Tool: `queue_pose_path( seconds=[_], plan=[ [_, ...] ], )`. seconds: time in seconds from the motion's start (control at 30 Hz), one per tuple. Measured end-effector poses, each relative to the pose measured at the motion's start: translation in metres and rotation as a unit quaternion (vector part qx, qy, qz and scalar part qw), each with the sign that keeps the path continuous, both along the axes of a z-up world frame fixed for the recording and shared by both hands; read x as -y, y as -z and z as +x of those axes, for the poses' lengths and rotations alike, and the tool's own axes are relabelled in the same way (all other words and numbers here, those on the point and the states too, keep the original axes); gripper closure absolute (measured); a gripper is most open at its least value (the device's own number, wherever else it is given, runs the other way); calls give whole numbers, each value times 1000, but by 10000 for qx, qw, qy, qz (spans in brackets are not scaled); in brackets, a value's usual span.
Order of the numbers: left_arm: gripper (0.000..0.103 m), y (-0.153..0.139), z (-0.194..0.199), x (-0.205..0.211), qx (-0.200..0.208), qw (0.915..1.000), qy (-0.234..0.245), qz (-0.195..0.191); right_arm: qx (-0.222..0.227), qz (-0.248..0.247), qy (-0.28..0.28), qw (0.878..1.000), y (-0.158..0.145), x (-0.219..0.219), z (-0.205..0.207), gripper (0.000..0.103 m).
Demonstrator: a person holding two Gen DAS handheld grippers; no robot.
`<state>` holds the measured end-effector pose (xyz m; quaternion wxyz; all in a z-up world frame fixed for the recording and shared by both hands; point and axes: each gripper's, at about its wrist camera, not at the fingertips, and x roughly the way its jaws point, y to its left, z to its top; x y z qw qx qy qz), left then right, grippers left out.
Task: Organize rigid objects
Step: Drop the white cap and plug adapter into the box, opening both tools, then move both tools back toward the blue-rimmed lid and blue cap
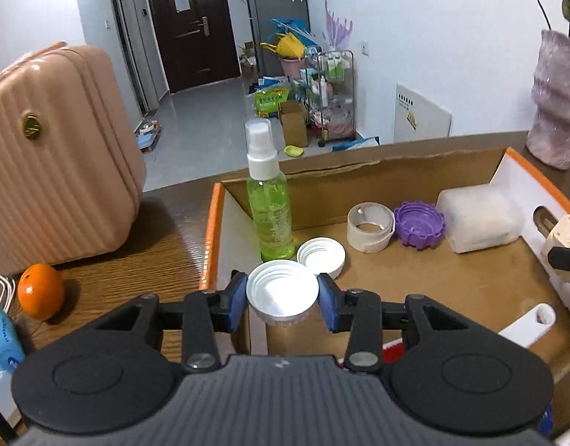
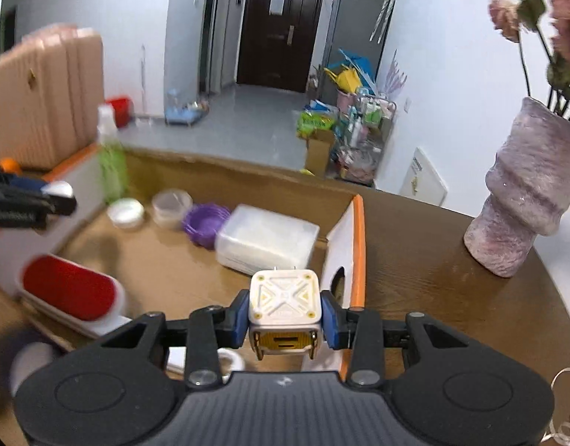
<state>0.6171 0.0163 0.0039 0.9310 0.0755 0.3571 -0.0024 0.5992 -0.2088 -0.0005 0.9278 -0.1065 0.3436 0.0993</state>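
Left wrist view: the left gripper is clamping a white lid at lower centre, above the box and just below the spray bottle. Right wrist view: the right gripper is gripping a white charger at lower centre, beside the box's orange edge.

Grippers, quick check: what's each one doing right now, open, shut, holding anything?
Left gripper: jaws shut on a white cap, above the cardboard box.
Right gripper: jaws shut on a white cube charger.

Wooden table under box, vase, suitcase.
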Motion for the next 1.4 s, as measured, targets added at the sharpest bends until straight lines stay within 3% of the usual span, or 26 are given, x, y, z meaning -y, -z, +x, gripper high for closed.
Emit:
queue_pose_path(
  seconds=[0.13, 0.3, 0.6, 0.67, 0.77, 0.93, 1.17, 1.27, 1.4],
  plan=[
    [61, 7, 6, 1, -127, 9999, 55, -15, -150, -127, 1, 9998, 13, -1, 10, 65],
    [58, 10, 4, -3, -189, 9998, -41, -107, 75, -266, -73, 9996, 10, -3, 9, 64],
    [53, -42, -53, -16, 249, 9995, -63, -188, 545, 288, 36, 9981, -49, 22, -35, 64],
    [51, -57, -81, -19, 443, 9987, -74, -236, 664, 391, 34, 9970, -62, 28, -54, 62],
    [41, -72, -138, -25, 781, 9953, -92, -559, 890, 566, 27, 9944, -79, 39, -97, 52],
    [35, -64, -246, -19, 1055, 9912, 85, -801, 1167, 891, -205, 9890, -84, 47, -186, 45],
    [27, -45, -361, -3, 1135, 9905, 181, -749, 1301, 1247, -391, 9829, -54, 38, -303, 40],
    [24, -33, -406, 8, 1206, 9902, 240, -670, 1335, 1238, -387, 9825, -36, 31, -342, 40],
    [24, -13, -449, 22, 960, 9930, 397, -569, 1508, 1017, -265, 9830, -3, 18, -398, 40]
  ],
)
